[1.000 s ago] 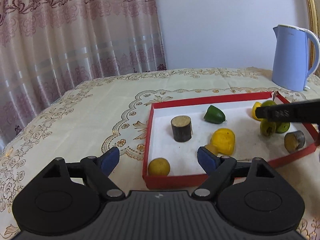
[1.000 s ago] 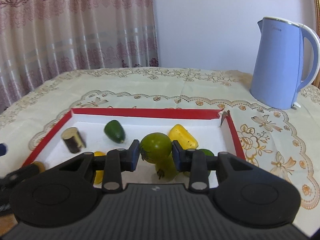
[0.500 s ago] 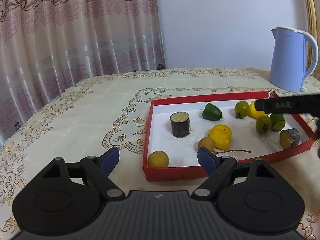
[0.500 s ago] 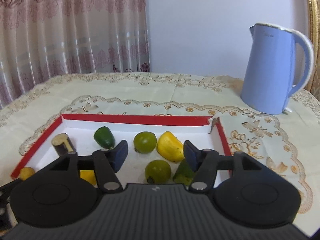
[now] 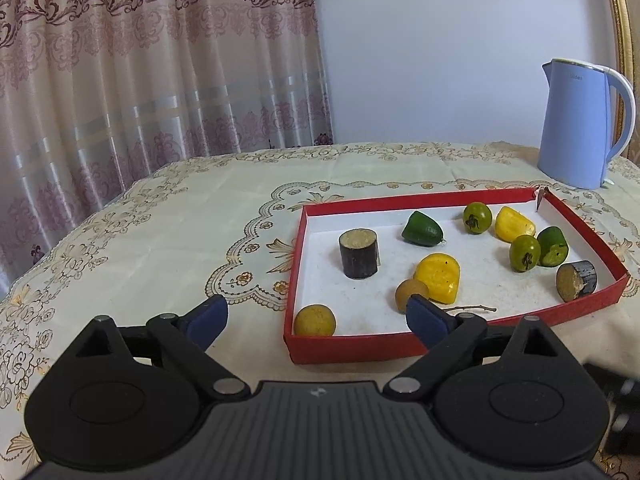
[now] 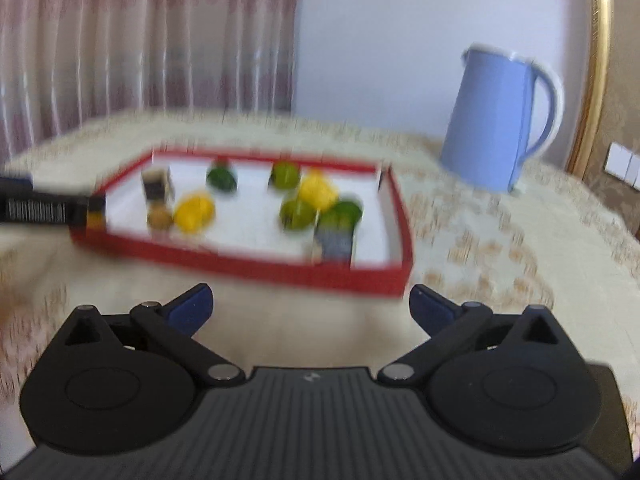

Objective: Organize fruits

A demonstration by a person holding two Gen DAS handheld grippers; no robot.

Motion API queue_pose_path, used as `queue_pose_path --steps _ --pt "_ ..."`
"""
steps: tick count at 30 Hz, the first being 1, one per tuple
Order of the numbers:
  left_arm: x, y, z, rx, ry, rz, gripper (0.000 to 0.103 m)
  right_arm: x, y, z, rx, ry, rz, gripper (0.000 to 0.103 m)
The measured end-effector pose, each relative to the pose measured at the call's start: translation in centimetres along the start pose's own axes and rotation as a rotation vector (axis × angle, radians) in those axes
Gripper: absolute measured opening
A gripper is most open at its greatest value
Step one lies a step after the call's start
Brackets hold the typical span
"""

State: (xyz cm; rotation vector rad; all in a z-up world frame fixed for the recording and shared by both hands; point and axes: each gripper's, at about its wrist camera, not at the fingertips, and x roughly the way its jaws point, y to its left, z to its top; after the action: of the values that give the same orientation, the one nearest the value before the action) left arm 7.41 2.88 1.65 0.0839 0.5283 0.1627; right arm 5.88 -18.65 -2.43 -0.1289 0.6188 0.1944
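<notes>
Left gripper [image 5: 316, 312]: jaws opening, blue pads wide apart, nothing between them; it hangs at the near left corner of the tray.
Right gripper [image 6: 310, 302]: jaws opening wide, empty, over bare tablecloth just short of the tray; this view is blurred.
Red tray [image 5: 420, 200]: white inside, at twelve o'clock from both grippers.
Fruits: all lie in the tray. Yellow ball [image 5: 315, 320] at seven o'clock; dark cylinder [image 5: 358, 253] at nine; yellow pepper [image 5: 438, 277] at centre; green pepper [image 5: 422, 229] at twelve; round green fruits [image 5: 477, 218] at two.
Blue kettle [image 5: 576, 128]: beyond the tray, at two o'clock.
Tablecloth [image 5: 180, 232]: cream, gold embroidery.
</notes>
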Motion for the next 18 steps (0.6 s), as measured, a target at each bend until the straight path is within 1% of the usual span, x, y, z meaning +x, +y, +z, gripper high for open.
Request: queue_pose_path --steps 3,6,8,12,18 --pt "0.0 0.0 0.0 -0.005 0.005 -0.004 0.097 0.5 0.1 -0.3 -0.012 0.010 -0.011 0.103" --pt "0.1 0.0 -0.1 -0.005 0.013 -0.013 0.097 1.1 0.4 -0.2 -0.043 0.008 -0.046 0.103" --pt "0.1 0.0 -0.2 -0.005 0.015 -0.016 0.097 1.8 0.6 -0.2 -0.051 0.034 -0.027 0.103" --pt "0.2 -0.2 -0.2 -0.005 0.021 -0.026 0.097 2.3 0.3 -0.7 -0.010 0.024 0.004 0.103" --pt "0.4 -0.2 -0.3 -0.015 0.023 -0.042 0.097 3.0 -0.4 -0.7 0.038 0.052 0.034 0.103"
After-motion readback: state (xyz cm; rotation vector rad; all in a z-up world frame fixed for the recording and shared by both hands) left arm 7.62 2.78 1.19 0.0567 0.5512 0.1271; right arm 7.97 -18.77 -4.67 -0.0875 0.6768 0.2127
